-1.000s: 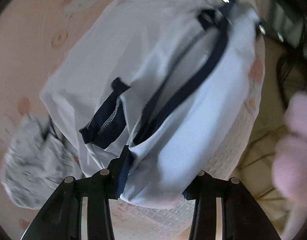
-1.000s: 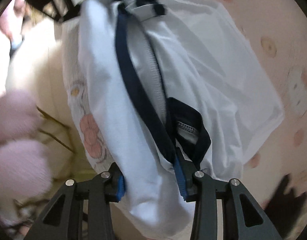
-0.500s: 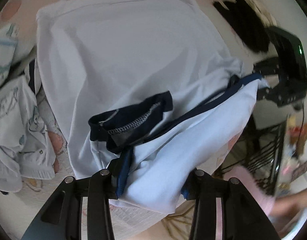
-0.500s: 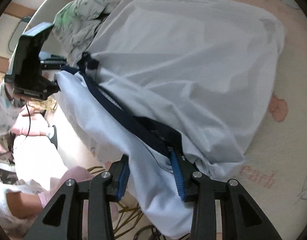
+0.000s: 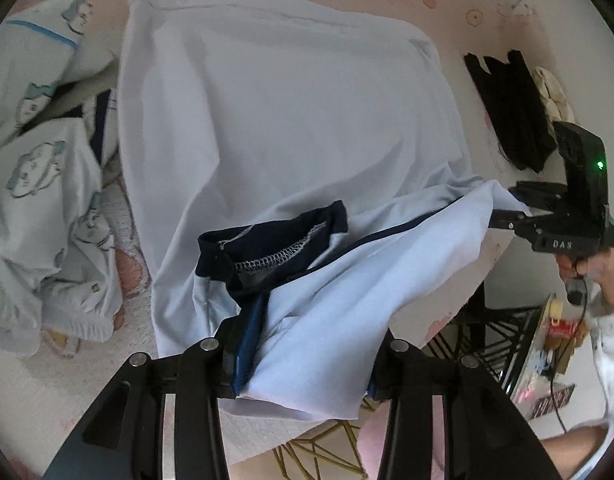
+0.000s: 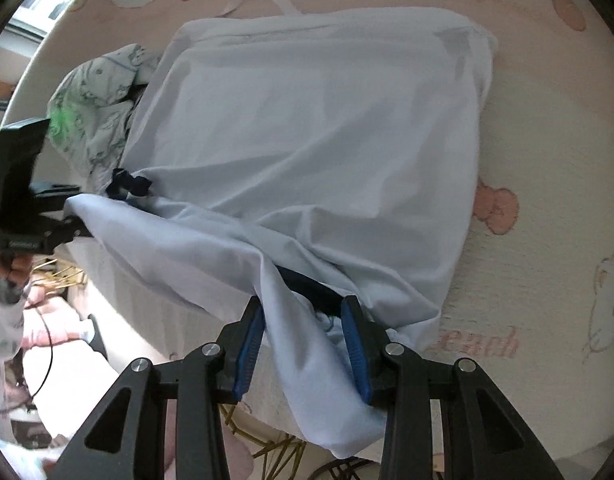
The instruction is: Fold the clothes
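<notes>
A pale blue shirt [image 5: 283, 120] with navy trim and a navy collar [image 5: 275, 248] lies spread on the pink table; it also shows in the right wrist view [image 6: 315, 128]. My left gripper [image 5: 307, 360] holds the shirt's near edge between its blue pads, one pad hidden by cloth. My right gripper [image 6: 303, 344] holds the other end of the same near edge, cloth bunched between its pads. Each gripper shows in the other's view, the right gripper [image 5: 519, 216] at the right, the left gripper [image 6: 73, 228] at the left, both gripping the stretched edge.
A heap of white printed clothes [image 5: 39, 184] lies left of the shirt, also in the right wrist view [image 6: 95, 100]. A black garment [image 5: 511, 108] lies at the far right. The table edge [image 5: 459, 312] runs close by, with a wire rack [image 5: 503, 336] below.
Both grippers have carried the shirt's near edge over the table and lowered it; the shirt body has spread flatter on the table. The grips have not changed.
</notes>
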Demonstrator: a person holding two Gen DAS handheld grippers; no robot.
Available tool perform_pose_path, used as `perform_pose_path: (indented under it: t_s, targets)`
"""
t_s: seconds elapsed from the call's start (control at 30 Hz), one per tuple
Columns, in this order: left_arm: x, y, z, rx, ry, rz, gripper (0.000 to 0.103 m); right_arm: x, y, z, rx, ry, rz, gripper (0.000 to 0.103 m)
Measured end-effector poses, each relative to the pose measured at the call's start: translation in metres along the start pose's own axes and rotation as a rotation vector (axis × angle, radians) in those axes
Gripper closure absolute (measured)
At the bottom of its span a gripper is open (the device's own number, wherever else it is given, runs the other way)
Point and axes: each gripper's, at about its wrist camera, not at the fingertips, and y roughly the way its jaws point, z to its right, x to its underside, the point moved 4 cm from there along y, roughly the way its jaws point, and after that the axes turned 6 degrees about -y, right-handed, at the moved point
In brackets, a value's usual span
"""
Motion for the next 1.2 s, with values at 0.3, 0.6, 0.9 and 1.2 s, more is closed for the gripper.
perform_pose_path:
  t_s: [0.3,0.6,0.9,1.2]
  targets:
    - [0.011,-0.009,0.021,-0.1,0.012,0.056,0.064,0.0,-0.014,-0.021,0.159,-0.07,0.009,0.065]
    - [0.023,0.011,-0.024,0.12,-0.176,0.035,0.062,0.015,-0.003,0.01,-0.009,0.144,0.027,0.059]
    - [-0.051,0.031,-0.011,0.033,-0.262,0.085,0.05,0.022,0.019,0.023,0.044,0.186,0.046,0.057]
    - [-0.039,0.023,0.019,-0.092,-0.263,0.197,0.047,0.024,0.021,0.034,0.007,0.275,0.099,0.053]
